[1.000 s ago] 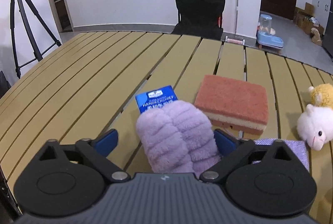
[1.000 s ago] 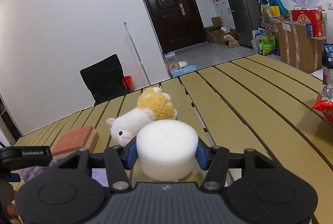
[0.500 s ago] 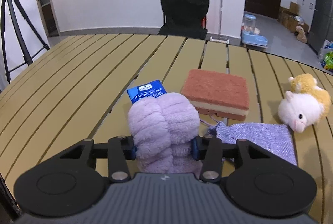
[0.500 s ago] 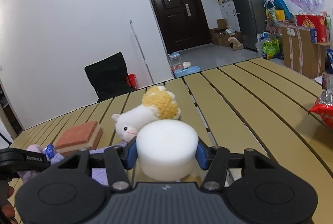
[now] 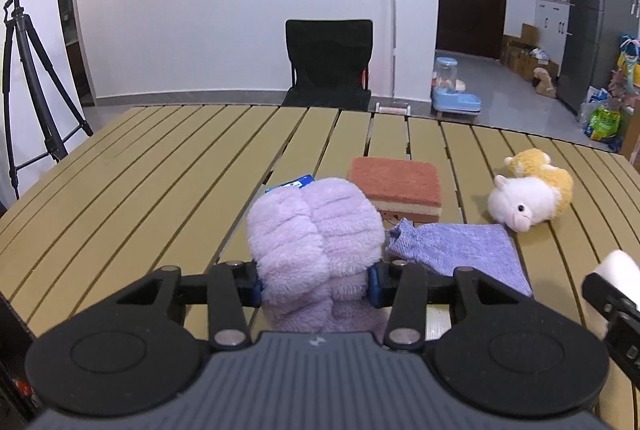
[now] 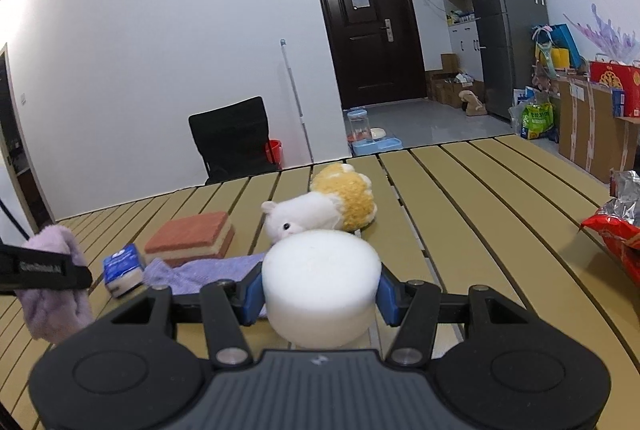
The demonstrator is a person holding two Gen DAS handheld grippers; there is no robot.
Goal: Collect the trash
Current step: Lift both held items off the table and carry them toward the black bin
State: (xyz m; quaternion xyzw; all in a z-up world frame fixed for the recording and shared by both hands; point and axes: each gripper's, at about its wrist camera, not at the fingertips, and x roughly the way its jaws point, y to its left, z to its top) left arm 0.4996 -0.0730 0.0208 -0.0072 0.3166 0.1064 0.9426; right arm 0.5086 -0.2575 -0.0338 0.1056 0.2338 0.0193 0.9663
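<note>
left jaws: clenched on the fluffy lilac cloth (image 5: 314,242), blue pads pressed into its sides; the left gripper (image 5: 315,286) holds it above the table (image 5: 160,166).
right jaws: clenched on the white foam puck (image 6: 320,282), pads on opposite sides of its round wall; the right gripper (image 6: 320,296) holds it off the slats.
lilac cloth, handling: looks very light and soft; it bulges above the pads and hangs slack below them in the right view, so i judge a mid-bunch pinch is the safe hold. a loose end could snag or slip out.
foam puck, handling: looks light and springy, with a smooth wall. too hard a squeeze would dent it, too little could let it pop free; across the middle of the wall seems right.
just beyond the jaws: purple rag (image 5: 456,250) flat on the table, limp; best pinched at a raised fold or corner.
tissue pack (image 6: 122,268): small, light, slick wrapper, beside the rag; take it across its narrow sides.
sponge (image 5: 396,186): thick, two-layer, compressible, behind the rag.
plush toy (image 5: 528,196): on its side to the right, soft, probably not trash.
far right: red snack bag (image 6: 618,230), crinkly, near the table edge.
bin: none in view.
</note>
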